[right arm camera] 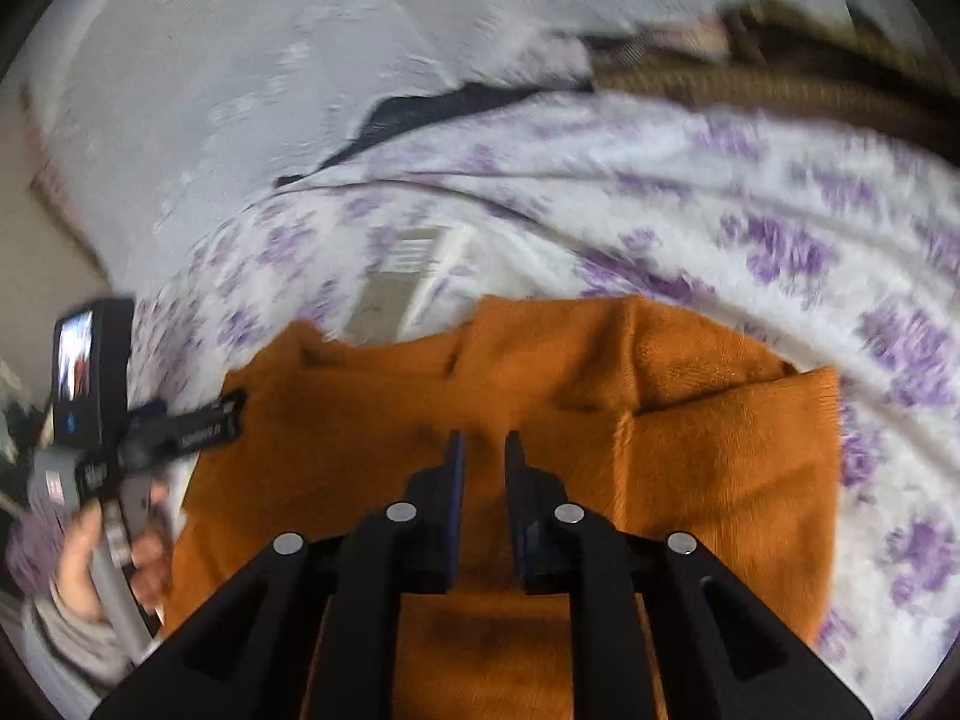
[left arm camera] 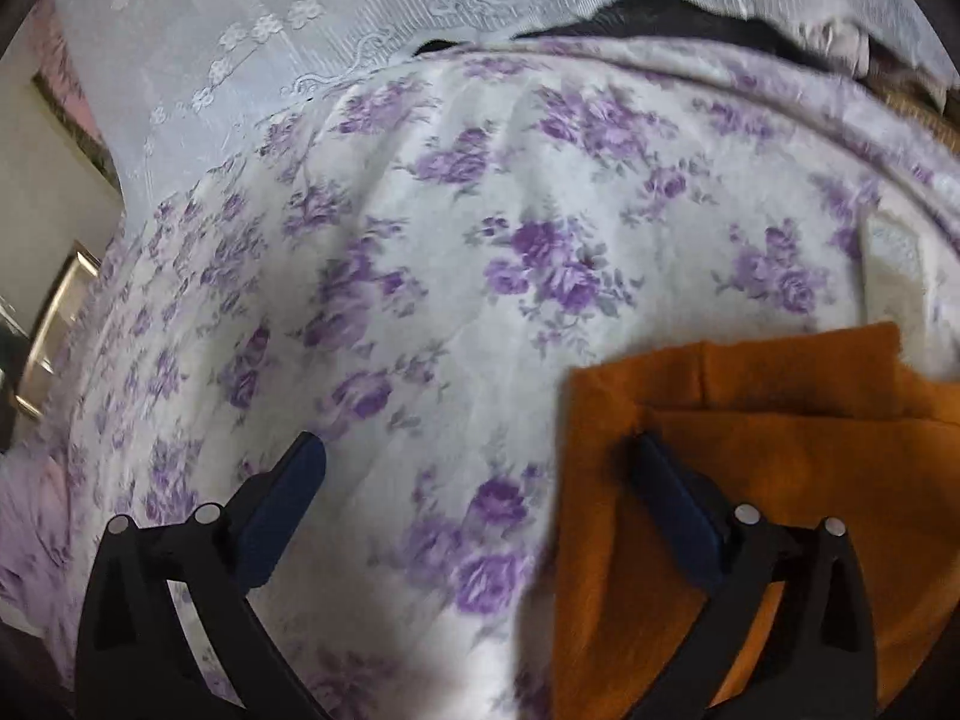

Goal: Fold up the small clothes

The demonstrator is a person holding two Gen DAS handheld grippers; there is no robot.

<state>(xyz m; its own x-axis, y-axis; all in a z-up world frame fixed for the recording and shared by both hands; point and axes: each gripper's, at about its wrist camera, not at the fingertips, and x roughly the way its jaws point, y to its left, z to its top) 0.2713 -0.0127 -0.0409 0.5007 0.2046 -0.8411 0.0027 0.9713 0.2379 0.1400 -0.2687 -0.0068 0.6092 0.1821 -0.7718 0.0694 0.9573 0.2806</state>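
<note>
We see a folded rust-orange knitted garment (right arm camera: 510,420) lying on a white bedspread printed with purple roses (left arm camera: 480,240), its layers stacked with a folded edge running across the top. From the left wrist camera the same orange knit fills the lower right corner, and our left gripper (left arm camera: 477,450) hangs above the bedspread with its dark blue fingers spread wide; its right finger (left arm camera: 672,498) sits over the left border of the garment, the other over bare floral cloth, and nothing lies between them.

From the right wrist camera, our right gripper (right arm camera: 485,450) sits directly above the middle of the orange knit with its fingers drawn near each other, a narrow gap left between them; we cannot tell whether any cloth is pinched there.

At the left edge of that view a hand (right arm camera: 90,546) holds the other gripper's handle, topped by a small black camera with a lit screen (right arm camera: 84,366). White lettering runs along its black arm, too blurred to read. Beyond the bedspread lies pale embroidered white fabric (left arm camera: 270,30).
</note>
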